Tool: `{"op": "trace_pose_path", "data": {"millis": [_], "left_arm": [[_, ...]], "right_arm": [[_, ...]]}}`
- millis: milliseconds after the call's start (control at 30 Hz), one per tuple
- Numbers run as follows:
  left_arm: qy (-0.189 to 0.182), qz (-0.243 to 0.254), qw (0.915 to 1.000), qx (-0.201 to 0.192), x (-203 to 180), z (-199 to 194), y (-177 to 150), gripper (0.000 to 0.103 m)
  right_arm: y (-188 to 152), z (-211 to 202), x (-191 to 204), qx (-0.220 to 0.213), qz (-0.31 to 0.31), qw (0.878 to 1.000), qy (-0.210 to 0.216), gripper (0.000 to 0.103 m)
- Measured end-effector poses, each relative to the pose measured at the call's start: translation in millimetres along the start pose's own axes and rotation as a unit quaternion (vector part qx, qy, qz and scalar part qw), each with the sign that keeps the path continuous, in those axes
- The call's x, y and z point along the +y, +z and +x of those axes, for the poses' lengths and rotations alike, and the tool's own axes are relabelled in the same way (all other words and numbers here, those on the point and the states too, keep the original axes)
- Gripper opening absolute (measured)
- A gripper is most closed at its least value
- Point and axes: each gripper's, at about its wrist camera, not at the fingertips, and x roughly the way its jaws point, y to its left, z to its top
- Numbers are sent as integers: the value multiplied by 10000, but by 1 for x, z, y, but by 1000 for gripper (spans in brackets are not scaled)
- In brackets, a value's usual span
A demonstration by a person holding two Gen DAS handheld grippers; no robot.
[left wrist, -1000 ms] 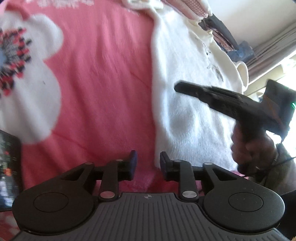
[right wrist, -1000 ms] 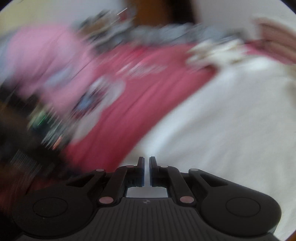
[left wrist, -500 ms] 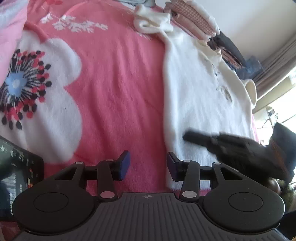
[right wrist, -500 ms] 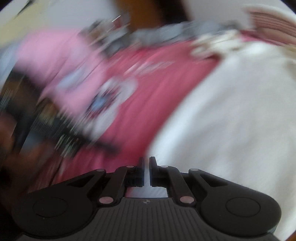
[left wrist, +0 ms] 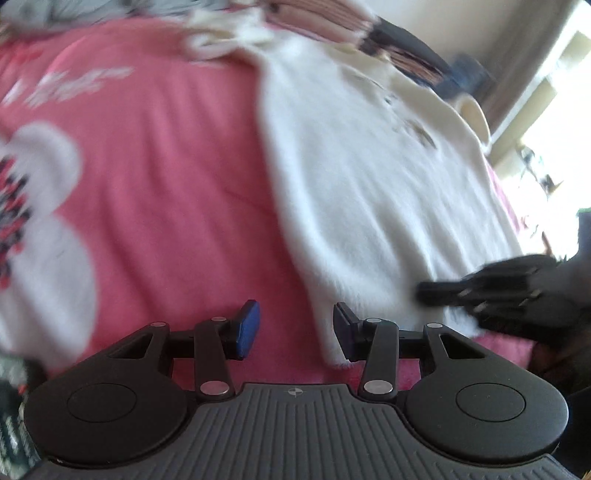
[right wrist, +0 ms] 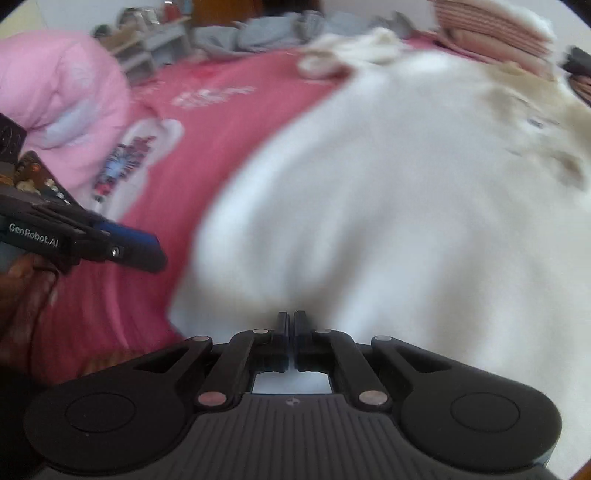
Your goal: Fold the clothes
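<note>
A fluffy white garment (left wrist: 362, 177) lies spread on a pink flowered bedspread (left wrist: 166, 177); it fills most of the right wrist view (right wrist: 388, 206). My left gripper (left wrist: 295, 328) is open, low over the bedspread at the garment's near left hem corner. My right gripper (right wrist: 290, 325) is shut, its fingertips at the garment's near edge; whether cloth is between them is hidden. The right gripper shows in the left wrist view (left wrist: 424, 291) at the garment's hem. The left gripper shows at the left of the right wrist view (right wrist: 147, 251).
A pink quilt (right wrist: 62, 99) lies bunched at the left. Folded striped and dark clothes (left wrist: 369, 29) are stacked beyond the garment. Grey clothing (right wrist: 266, 33) and shelves sit at the far edge. A dark phone-like object (left wrist: 11, 406) lies at near left.
My left gripper has opened wider and dropped to the garment's near hem. My right gripper came down from above the garment to its near edge, staying shut.
</note>
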Motion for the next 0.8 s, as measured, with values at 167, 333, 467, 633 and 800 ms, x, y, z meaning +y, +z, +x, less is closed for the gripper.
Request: {"op": "trace_pose_path", "data": {"millis": [167, 333, 467, 633, 800], "left_arm": [[328, 565, 9979, 48, -21, 12, -3, 44], [247, 218, 9995, 23, -20, 12, -4, 42], [311, 64, 9994, -115, -24, 16, -7, 22], [428, -25, 9989, -170, -31, 4, -7, 5], [744, -94, 9971, 129, -24, 1, -8, 5]], "right_arm": [[2, -19, 2, -165, -32, 9992, -368, 3], [14, -15, 8, -498, -149, 9983, -280, 3], [12, -24, -6, -567, 249, 9964, -574, 3], [-2, -43, -29, -669, 736, 9894, -1062, 3], [-11, -52, -50, -734, 1204, 9813, -1312, 4]]}}
